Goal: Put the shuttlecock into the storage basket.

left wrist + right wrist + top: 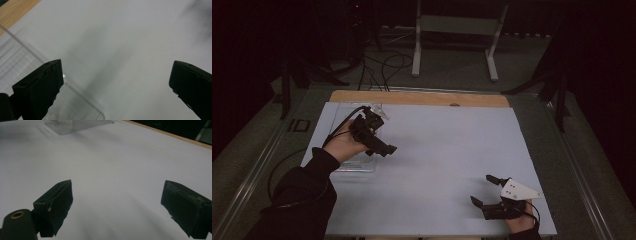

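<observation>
Table: a pale sheet (447, 155) covers most of it, with a strip of bare wood (412, 97) along the far edge.
Clear tray: a transparent plastic box (357, 165) lies at the left side of the sheet, under and beside the left hand; its thin walls are hard to trace from above.
Left gripper: the left gripper (379, 145) is held above the box, pointing toward the middle of the table, jaws spread wide with nothing between them.
Left gripper view: the box's clear rim (37, 56) runs just past the left jaw, a detail the high view blurs; bare sheet lies between the jaws.
Right gripper: the right gripper (484, 192) sits low at the near right edge, grey plate on top, jaws wide apart and empty.
Right gripper view: the box (75, 125) stands far off, well apart from this gripper.
</observation>
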{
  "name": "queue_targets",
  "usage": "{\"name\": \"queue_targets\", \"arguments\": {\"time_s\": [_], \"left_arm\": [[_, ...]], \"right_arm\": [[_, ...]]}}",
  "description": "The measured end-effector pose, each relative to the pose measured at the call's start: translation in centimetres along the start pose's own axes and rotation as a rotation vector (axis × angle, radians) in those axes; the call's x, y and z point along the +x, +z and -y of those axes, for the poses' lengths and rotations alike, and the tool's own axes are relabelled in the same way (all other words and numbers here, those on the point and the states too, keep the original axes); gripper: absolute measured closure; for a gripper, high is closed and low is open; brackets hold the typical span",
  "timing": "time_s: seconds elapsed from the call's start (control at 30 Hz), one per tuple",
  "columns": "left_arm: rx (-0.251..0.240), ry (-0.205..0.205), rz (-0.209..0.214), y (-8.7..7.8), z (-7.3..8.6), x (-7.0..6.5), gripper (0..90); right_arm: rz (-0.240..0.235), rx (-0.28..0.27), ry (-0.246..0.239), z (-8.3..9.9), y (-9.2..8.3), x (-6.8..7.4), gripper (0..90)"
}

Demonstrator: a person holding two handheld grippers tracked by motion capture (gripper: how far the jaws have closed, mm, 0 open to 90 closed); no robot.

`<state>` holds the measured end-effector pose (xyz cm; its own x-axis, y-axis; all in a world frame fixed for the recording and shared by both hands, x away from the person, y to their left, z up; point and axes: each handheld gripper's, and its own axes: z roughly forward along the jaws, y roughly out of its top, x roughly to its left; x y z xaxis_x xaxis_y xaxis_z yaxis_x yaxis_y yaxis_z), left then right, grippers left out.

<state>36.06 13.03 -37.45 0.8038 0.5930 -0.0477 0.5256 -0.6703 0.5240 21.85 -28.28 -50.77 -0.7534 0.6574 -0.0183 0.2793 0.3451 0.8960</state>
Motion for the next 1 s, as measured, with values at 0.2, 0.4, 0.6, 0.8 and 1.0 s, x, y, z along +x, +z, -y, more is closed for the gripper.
{"name": "queue_targets", "arguments": {"time_s": [0.2, 0.4, 0.6, 0.8, 1.0], "left_arm": [[-0.02, 0.034, 0.004, 0.2, -0.6, -0.8, 0.1], [-0.029, 0.049, 0.041, 0.8, -0.8, -1.4, 0.2], [-0.029, 0.073, 0.056, 1.7, -0.9, -2.1, 0.2], [-0.035, 0.087, 0.066, 2.2, -1.0, -2.5, 0.2], [-0.045, 0.123, 0.08, 2.8, -0.8, -3.1, 0.1]], "right_arm": [[-0.002, 0.002, 0.001, 0.0, 0.0, 0.0, 10.5], [-0.003, 0.002, 0.002, 0.0, 0.0, 0.0, 10.5], [-0.003, 0.001, 0.003, 0.0, 0.1, -0.1, 10.5], [-0.003, 0.002, 0.001, 0.0, 0.0, 0.0, 10.5], [-0.003, 0.002, -0.001, 0.0, 0.0, 0.0, 10.5]]}}
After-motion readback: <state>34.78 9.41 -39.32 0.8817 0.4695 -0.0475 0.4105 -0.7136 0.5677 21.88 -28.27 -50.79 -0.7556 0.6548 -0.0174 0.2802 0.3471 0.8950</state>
